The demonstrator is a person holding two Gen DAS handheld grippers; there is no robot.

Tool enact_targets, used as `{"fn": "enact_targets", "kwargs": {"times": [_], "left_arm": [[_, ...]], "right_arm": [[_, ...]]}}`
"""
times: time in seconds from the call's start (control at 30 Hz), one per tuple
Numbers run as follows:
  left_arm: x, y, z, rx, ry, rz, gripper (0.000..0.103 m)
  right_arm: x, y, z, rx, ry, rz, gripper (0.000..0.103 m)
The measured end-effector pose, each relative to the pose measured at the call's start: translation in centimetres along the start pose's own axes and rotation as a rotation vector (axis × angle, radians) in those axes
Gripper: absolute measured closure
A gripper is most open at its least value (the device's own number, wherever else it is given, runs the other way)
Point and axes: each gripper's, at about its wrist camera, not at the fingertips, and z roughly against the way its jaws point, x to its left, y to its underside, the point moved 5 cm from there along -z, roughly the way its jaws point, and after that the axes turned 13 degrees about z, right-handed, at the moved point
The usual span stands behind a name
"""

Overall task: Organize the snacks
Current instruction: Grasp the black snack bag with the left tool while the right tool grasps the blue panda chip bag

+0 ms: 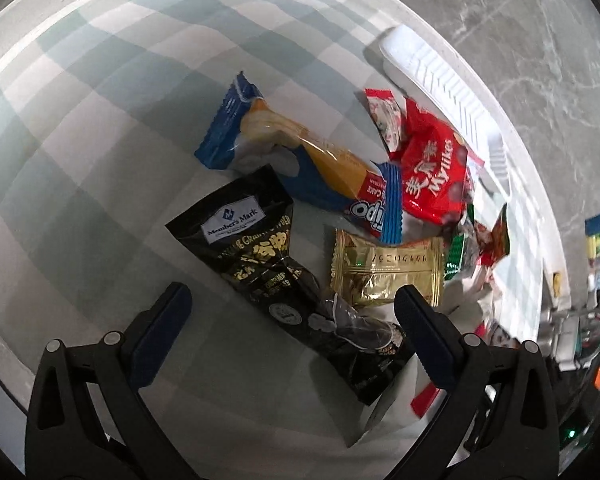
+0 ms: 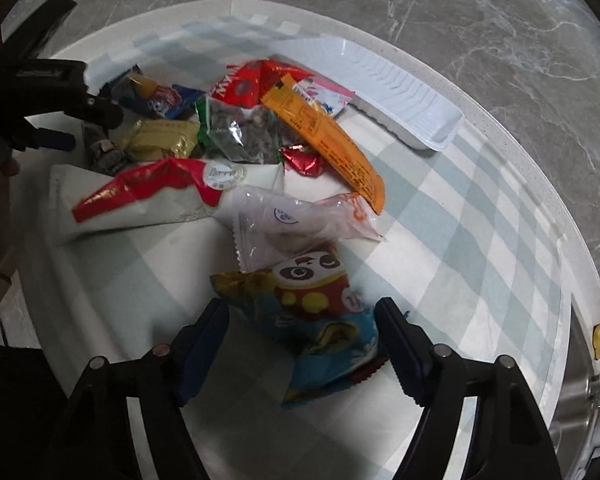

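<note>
The right gripper (image 2: 300,332) is standing with its jaws apart around the blue-and-red crinkly foil snack bag with a panda face (image 2: 320,312), pads not yet pressing it. The left gripper (image 1: 292,308) is hanging released over the glossy black plastic nut pouch with a white label (image 1: 260,256), gripping nothing. Both packets are lying on the pale green-and-white checked cloth (image 2: 460,208) covering the round table, in a loose heap with a gold foil packet (image 1: 384,272), a red plastic bag (image 1: 432,176) and a long orange wrapper (image 2: 324,140). The ribbed white plastic tray (image 2: 400,92) is sitting empty by the table's far edge. Judging from this, the panda bag is being picked: closing squarely across its puffed middle, without catching the clear wrapper (image 2: 300,224) touching its top, should be giving a clean lift toward the tray.
</note>
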Motion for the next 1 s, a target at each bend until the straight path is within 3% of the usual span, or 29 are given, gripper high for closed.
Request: {"fn": "enact_targets", "kwargs": {"times": [0.2, 0.37, 0.43, 0.53, 0.57, 0.6, 0.63, 0.67, 0.77, 0.83, 0.93, 1.0], "left_arm": [[0.4, -0.1, 0.1, -0.002, 0.039, 0.007, 0.001], [-0.7, 1.1, -0.6, -0.056, -0.084, -0.084, 0.002], [-0.8, 1.1, -0.6, -0.072, -0.106, -0.061, 0.002], [-0.3, 1.0, -0.2, -0.098, -0.125, -0.011, 0.016], [0.0, 0.9, 0.1, -0.114, -0.140, 0.008, 0.031], [0.4, 0.8, 0.4, -0.136, -0.157, 0.029, 0.062], [1.0, 0.6, 0.6, -0.151, -0.174, 0.062, 0.076], [1.5, 0.4, 0.7, -0.153, -0.156, 0.111, 0.078], [2.2, 0.3, 1.1, -0.141, -0.139, 0.135, 0.080], [2.6, 0.2, 1.1, -0.139, -0.124, 0.161, 0.082], [3.0, 0.0, 1.2, -0.132, -0.113, 0.164, 0.085], [3.2, -0.2, 1.3, -0.122, -0.095, 0.179, 0.086]], "right_arm": [[-0.3, 0.7, -1.4, 0.030, -0.028, 0.014, 0.026], [-2.1, 1.4, -2.2, 0.004, -0.162, -0.062, 0.027], [-2.2, 1.5, -2.2, -0.006, -0.181, -0.041, 0.027], [-2.4, 1.6, -2.3, -0.028, -0.215, -0.027, 0.027], [-2.5, 1.6, -2.4, -0.034, -0.227, -0.025, 0.027], [-2.8, 1.5, -2.7, -0.039, -0.234, -0.019, 0.027], [-2.8, 1.4, -2.8, -0.044, -0.241, -0.012, 0.027], [-2.9, 1.4, -2.9, -0.049, -0.245, -0.009, 0.028], [-3.1, 1.1, -2.9, -0.065, -0.248, -0.011, 0.037], [-3.4, 1.2, -2.6, -0.073, -0.250, -0.030, 0.052], [-4.6, 1.2, -2.8, -0.083, -0.300, -0.096, 0.062], [-5.0, 1.4, -2.7, -0.087, -0.319, -0.115, 0.063]]}}
